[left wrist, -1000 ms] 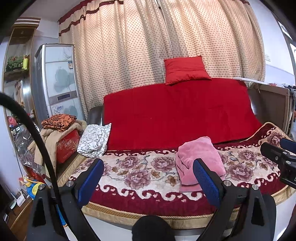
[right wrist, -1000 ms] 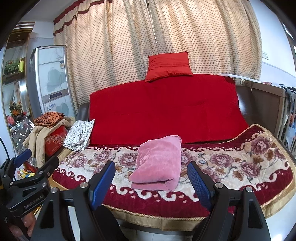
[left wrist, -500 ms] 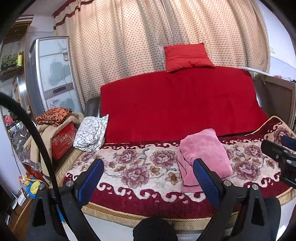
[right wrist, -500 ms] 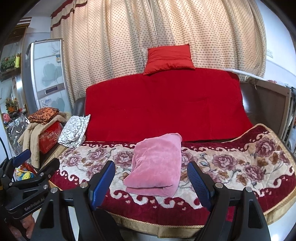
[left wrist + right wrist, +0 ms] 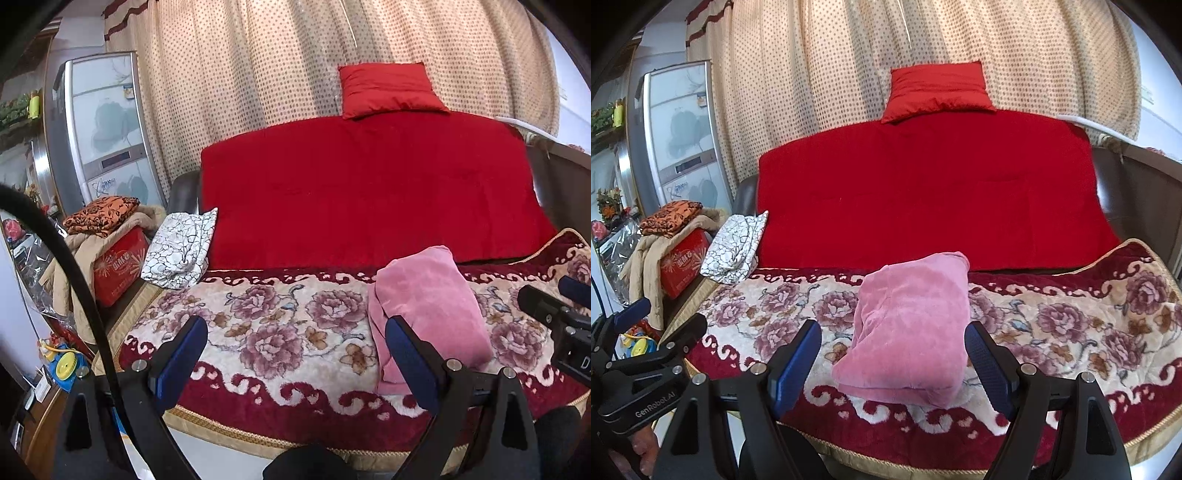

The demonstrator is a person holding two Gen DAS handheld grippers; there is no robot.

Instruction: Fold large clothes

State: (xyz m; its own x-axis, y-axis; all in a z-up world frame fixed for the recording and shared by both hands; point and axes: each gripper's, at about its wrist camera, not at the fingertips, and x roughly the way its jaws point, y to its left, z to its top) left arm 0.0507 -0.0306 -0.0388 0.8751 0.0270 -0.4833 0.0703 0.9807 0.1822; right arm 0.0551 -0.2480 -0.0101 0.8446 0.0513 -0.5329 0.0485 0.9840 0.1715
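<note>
Item under inspection: one pink fleece garment [image 5: 908, 328], lying bundled and roughly folded on the floral blanket [image 5: 1071, 325] that covers the sofa seat, near the front edge and just ahead of the red throw [image 5: 931, 199] draped over the backrest.

Handling assessment: the pile looks plush and thick, so the garment is judged soft, limp and fairly light, yet bulky. It should not slip from rubber pads, but several layers may come up together if pinched at the middle. Best hold is judged to be at the loose lower hem edge [image 5: 886, 391] or an outer corner, one point per claw, so the cloth can be shaken open before folding.

Right claw [image 5: 892, 354]: spread wide, empty, the bundle lying beyond and between its jaws without contact.

Left claw [image 5: 293, 354]: likewise wide and empty, aimed at bare blanket, the garment [image 5: 428, 314] past its right jaw.

Surroundings: a white crackle-print cloth [image 5: 735, 251] lies at the seat's left end, well apart.
</note>
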